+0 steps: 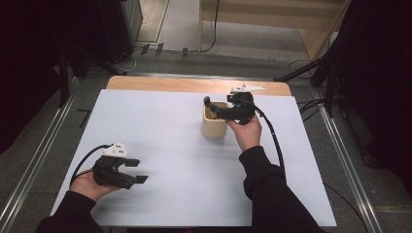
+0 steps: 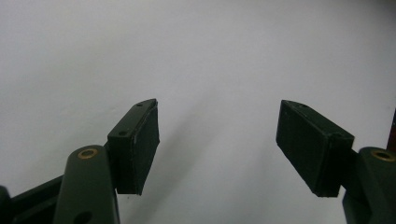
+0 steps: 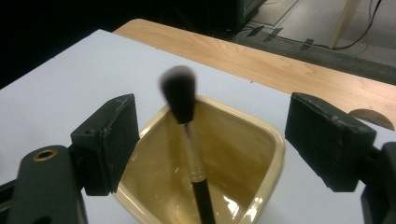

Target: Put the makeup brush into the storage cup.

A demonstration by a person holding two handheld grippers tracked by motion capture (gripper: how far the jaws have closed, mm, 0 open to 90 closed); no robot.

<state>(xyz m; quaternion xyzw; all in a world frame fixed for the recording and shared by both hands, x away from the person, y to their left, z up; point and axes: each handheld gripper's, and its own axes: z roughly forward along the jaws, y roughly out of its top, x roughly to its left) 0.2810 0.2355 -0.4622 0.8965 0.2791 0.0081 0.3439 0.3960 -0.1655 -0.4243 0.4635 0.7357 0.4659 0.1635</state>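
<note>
Yellow and shiny inside, the cup (image 3: 254, 140) stands on the white desk (image 1: 160, 126), near its far edge. It has four rounded corners. One thing is in it: a makeup brush (image 3: 189, 140). The brush stands on its end with its black handle down in the cup and its fluffy black head up above the rim. It is long and thin and leans a little. The right gripper (image 1: 218, 110) is just over the cup with its jaws spread wide on both sides of the brush, not touching it. The left gripper (image 1: 136, 171) rests low near the front left of the desk, jaws apart, holding nothing.
</note>
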